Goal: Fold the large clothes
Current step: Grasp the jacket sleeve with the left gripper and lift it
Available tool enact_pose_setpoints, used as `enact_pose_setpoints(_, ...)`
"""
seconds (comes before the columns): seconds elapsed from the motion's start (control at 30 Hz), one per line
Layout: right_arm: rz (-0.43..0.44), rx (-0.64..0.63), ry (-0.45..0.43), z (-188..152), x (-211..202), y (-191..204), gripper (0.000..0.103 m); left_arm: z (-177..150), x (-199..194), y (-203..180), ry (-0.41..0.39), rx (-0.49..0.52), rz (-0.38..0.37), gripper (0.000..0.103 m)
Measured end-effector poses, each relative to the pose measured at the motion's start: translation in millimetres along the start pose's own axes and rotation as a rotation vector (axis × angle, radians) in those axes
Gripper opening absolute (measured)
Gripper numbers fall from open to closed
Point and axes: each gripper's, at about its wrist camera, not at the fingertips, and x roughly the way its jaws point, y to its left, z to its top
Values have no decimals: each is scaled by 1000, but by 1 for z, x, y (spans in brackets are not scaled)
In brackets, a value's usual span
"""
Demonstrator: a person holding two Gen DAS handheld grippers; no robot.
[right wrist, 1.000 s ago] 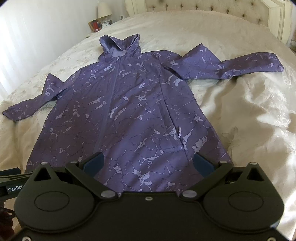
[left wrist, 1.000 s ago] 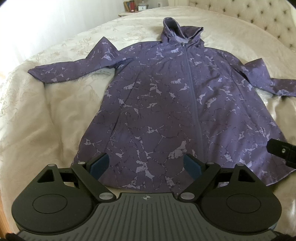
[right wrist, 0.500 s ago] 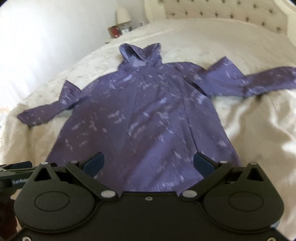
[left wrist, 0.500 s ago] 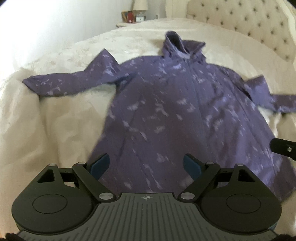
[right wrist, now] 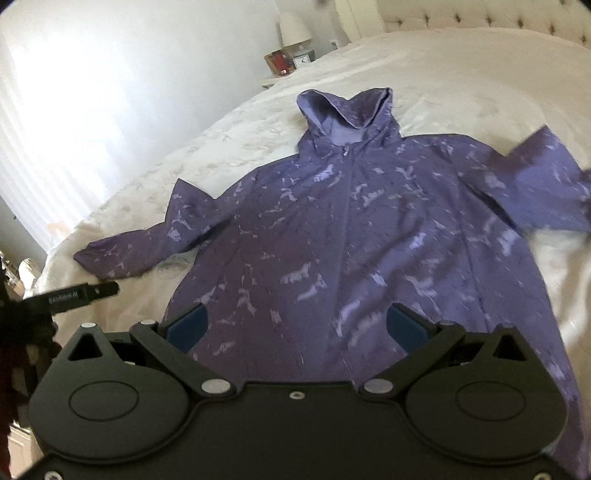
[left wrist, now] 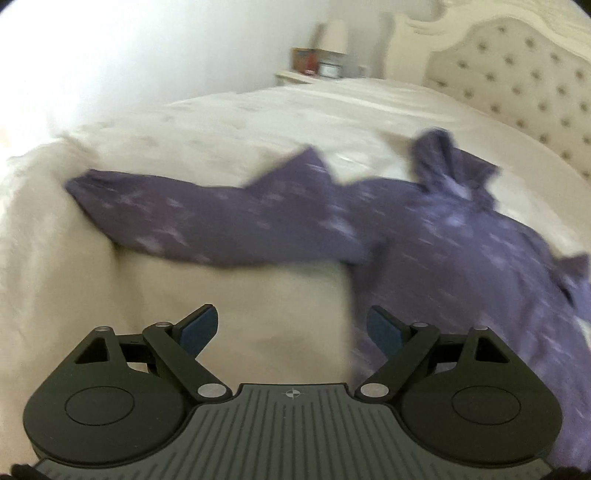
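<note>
1. My left tool (left wrist: 291, 328) is spread wide with nothing between its blue pads; below it is bare bedcover, with the coat's side edge just to the right of it.
2. My right tool (right wrist: 297, 326) is also spread and empty, hanging above the lower front of the coat (right wrist: 354, 236), not touching the cloth as far as I can see.
3. The purple hooded coat lies flat and face up on the bed (right wrist: 461, 70), zip closed, hood (right wrist: 347, 110) toward the headboard (left wrist: 517, 85), both sleeves stretched out sideways.
4. In the left view, which is blurred, the nearer sleeve (left wrist: 207, 225) runs across the frame, its cuff close to the edge of the mattress. In the right view the body of the left tool shows at the far left, near that cuff.
5. I judge that folding has not begun: no part of the coat is turned over yet. The step in hand looks like my approach to that first sleeve.
6. Next I need to bring the left tool down onto the cuff, pinch only the sleeve cloth and not the bedcover under it, then carry it across the chest. The right tool could hold the body flat meanwhile.
7. A lamp (right wrist: 293, 31) and small items sit on the nightstand, well away.
</note>
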Motion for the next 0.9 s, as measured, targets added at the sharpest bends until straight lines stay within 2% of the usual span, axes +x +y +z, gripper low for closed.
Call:
enact_pose_setpoints(0.2, 36, -3, 45, 10, 35, 11, 103, 34, 48, 69, 11, -112, 97, 88)
enact_pose_setpoints(0.4, 60, -35, 96, 10, 63, 24, 103, 49, 91, 116, 22, -190, 210, 88)
enact_pose_setpoints(0.57, 85, -49, 139, 5, 82, 30, 103, 56, 109, 131, 10, -199, 219, 87)
enact_pose_setpoints(0.63, 85, -55, 147, 2, 87, 32, 103, 59, 112, 133, -4, -208, 227, 83)
enact_pose_setpoints(0.67, 84, -58, 151, 1, 88, 32, 103, 59, 111, 134, -17, -220, 224, 73)
enact_pose_setpoints(0.7, 84, -62, 155, -1, 90, 32, 103, 61, 111, 137, -27, -233, 220, 51)
enact_pose_setpoints(0.73, 82, -66, 158, -2, 90, 32, 103, 63, 111, 141, -41, -245, 211, 34)
enact_pose_setpoints(0.77, 80, -71, 158, -3, 90, 31, 103, 65, 109, 144, -51, -258, 216, 5)
enact_pose_setpoints(0.9, 61, -81, 154, -8, 88, 24, 103, 76, 99, 138, -99, -240, 203, 4)
